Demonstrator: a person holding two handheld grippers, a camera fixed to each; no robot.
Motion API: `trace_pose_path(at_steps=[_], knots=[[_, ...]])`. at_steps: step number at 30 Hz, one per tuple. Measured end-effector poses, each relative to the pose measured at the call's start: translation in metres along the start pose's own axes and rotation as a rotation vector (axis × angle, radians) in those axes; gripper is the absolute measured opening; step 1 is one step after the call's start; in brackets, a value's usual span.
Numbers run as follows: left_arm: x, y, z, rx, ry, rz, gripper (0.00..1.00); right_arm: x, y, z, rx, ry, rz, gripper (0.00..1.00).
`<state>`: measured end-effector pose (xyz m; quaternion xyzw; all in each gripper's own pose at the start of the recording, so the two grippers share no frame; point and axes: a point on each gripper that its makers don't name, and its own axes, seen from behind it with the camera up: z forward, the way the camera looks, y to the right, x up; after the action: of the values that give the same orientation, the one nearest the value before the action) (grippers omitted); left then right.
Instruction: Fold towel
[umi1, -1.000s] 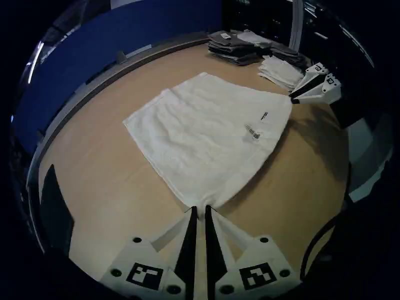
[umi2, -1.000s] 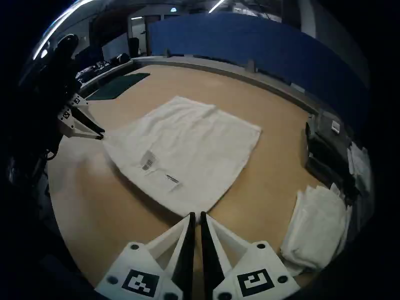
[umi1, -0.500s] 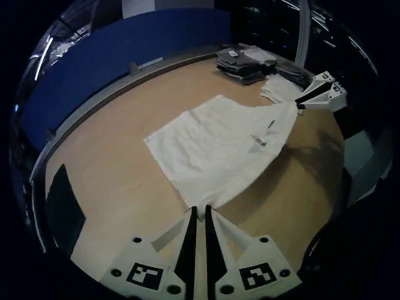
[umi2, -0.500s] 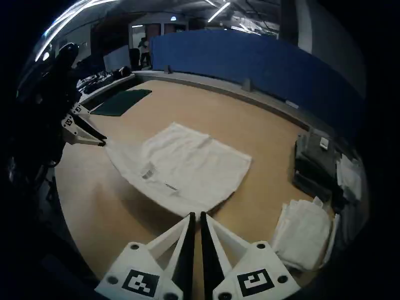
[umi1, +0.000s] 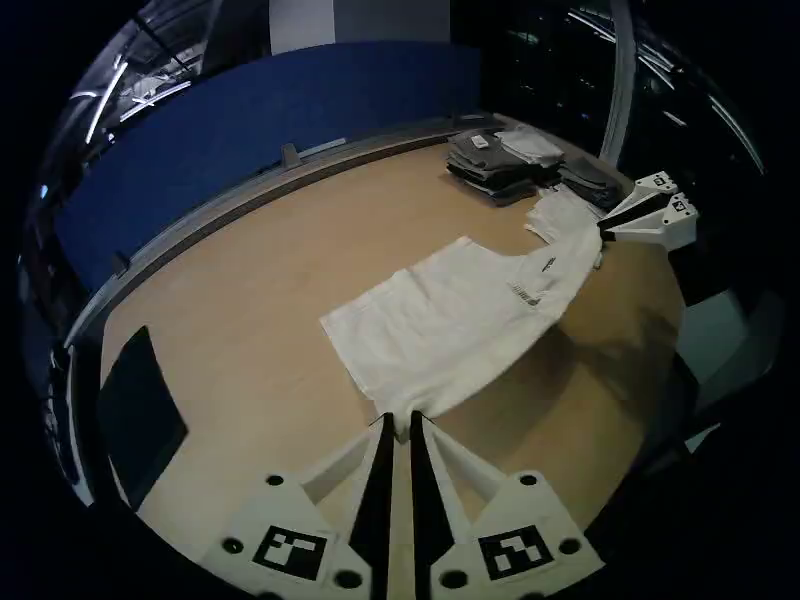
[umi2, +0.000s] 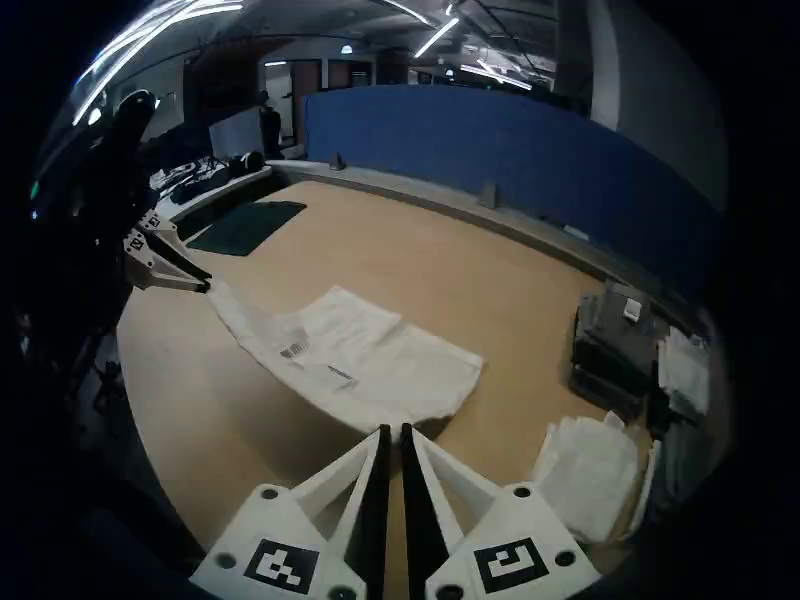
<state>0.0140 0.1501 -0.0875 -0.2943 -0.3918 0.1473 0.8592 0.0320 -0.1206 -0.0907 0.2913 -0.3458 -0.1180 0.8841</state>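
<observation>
Evidently the first fold is under way, judging by how the cloth hangs; the left gripper (umi1: 400, 428) has its two fingers pressed close together with one near corner of a white towel (umi1: 450, 320) pinched between them; the right gripper (umi2: 392, 433) is closed the same way on the other near corner of the white towel (umi2: 370, 365).

In the left gripper view the right gripper (umi1: 603, 230) sits far off to the right, holding its corner up; in the right gripper view the left gripper (umi2: 203, 287) sits far off to the left, doing the same.

Between the two grippers the near edge of the towel is raised off the wooden table (umi1: 250, 300), with a shadow under it; the far part lies flat on the table ahead of both grippers; a label shows on the lifted cloth.

Beyond the towel stands a blue partition (umi1: 250, 110); a stack of grey folded cloths (umi1: 500, 165) and a pile of white folded towels (umi2: 590, 470) lie to the right of the right gripper; a dark mat (umi2: 245, 225) lies beyond the left gripper.

The next move probably calls for carrying both corners forward together, level and taut, until they meet the far corners, then letting go.
</observation>
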Motion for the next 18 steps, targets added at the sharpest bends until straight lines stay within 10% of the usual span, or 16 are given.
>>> trace_pose_path(at_steps=[18], knots=[[0.02,-0.002,-0.022,0.013,0.043,-0.02,0.1,0.017,0.0,-0.021,-0.006,0.032,0.001,0.07]])
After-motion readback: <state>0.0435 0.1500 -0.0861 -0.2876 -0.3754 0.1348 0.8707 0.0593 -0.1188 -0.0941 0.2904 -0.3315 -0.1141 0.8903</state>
